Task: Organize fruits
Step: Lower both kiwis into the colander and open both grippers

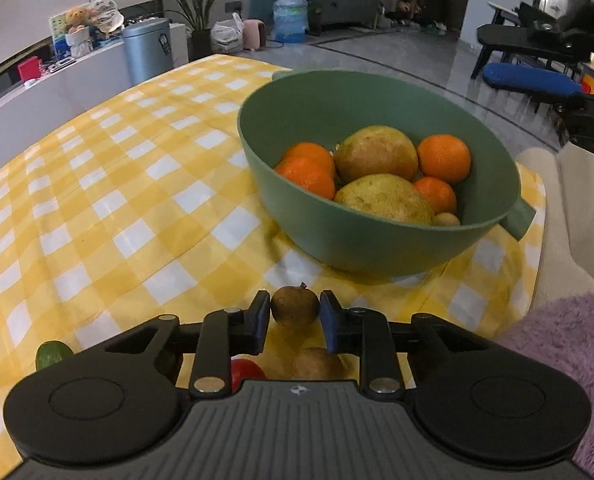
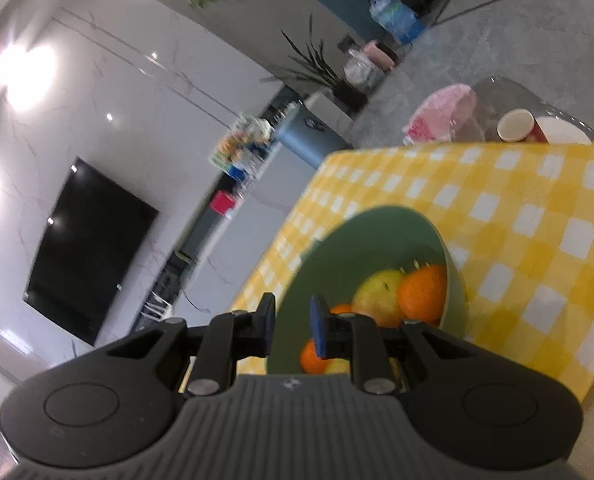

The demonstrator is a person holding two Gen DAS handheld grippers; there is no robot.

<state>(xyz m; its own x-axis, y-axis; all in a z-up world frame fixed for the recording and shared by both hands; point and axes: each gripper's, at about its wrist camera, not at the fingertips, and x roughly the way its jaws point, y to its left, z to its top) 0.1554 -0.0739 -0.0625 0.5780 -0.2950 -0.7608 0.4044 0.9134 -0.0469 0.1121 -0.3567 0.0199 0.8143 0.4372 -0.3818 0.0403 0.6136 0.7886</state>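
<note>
Left gripper [image 1: 295, 312] clamped on a small brown round fruit [image 1: 295, 307], stem up, just before the green bowl [image 1: 321, 240] on the checked cloth [image 1: 117, 200]. Right gripper [image 2: 293, 322] closed on the bowl's rim. No legible writing.

My left gripper [image 1: 295, 316] is matte black: a ribbed grey-black plate in the middle with a small round emblem, flanked by two broad round discs, each with an inset circle. Flat black link bars run forward, pinned with silver rivets, to two fingers faced with blue pads [image 1: 329, 320]. My right gripper [image 2: 293, 320] is built the same, ribbed plate, discs, silver rivets, blue pads [image 2: 318, 330]. A fuzzy lilac sleeve [image 1: 569, 360] shows at the left view's edge.
</note>
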